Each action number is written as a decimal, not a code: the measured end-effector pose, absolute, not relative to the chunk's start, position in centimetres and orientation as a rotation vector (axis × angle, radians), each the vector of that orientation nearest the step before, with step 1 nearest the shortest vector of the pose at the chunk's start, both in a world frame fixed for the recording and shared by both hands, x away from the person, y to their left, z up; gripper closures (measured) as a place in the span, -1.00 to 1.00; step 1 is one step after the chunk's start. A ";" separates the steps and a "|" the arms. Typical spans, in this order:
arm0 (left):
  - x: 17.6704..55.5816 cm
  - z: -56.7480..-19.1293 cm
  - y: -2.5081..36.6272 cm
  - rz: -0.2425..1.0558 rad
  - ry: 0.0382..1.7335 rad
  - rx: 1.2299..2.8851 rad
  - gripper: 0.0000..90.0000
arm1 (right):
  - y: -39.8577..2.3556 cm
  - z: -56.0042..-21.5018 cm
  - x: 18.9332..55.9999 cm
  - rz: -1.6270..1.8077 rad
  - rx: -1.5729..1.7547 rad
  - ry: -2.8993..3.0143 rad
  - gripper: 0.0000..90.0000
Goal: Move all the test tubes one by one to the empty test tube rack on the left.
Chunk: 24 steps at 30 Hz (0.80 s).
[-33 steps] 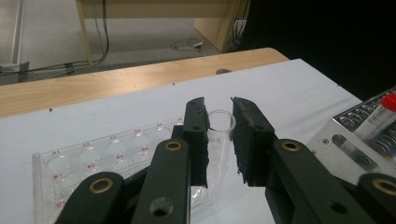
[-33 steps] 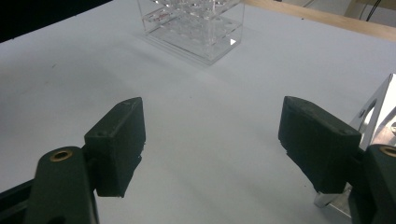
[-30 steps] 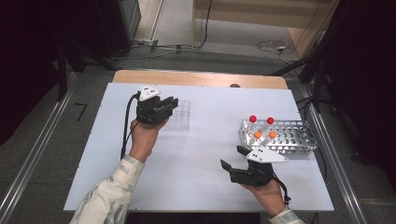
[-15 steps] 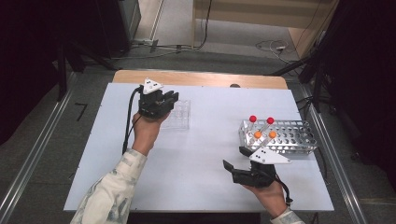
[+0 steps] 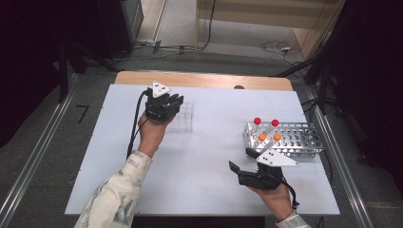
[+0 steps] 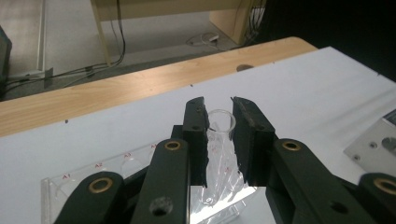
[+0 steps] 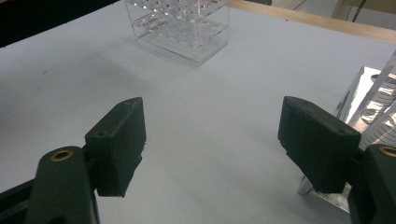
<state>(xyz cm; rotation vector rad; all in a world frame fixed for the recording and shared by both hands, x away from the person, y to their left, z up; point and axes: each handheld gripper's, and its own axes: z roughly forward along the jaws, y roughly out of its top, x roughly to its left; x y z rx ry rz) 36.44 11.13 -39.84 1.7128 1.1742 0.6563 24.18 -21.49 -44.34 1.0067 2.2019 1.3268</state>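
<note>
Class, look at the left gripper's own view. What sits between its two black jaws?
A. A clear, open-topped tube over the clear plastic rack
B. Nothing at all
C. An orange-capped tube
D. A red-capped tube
A: in the left gripper view, the left gripper has its jaws closed on a clear tube with an open rim, above the clear plastic rack.

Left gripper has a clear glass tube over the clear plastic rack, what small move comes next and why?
Probably lower it straight down into a rack hole. The left gripper is shut on the clear glass tube, upright above the clear plastic rack; the right gripper waits open beside the perforated metal rack.
</note>
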 end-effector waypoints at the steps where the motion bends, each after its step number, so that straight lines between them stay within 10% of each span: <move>1: 36.4 -40.1 11.0 0.661 1.171 1.722 0.68 | -21.5 -44.3 24.2 1.327 1.010 2.199 -0.51; 17: 36.4 -42.5 10.7 0.641 1.198 1.740 0.58 | -21.5 -44.4 24.2 1.320 1.007 2.195 -0.51; 24: 35.7 -42.0 10.9 0.631 1.203 1.714 0.16 | -21.9 -44.3 24.2 1.324 1.013 2.186 -0.51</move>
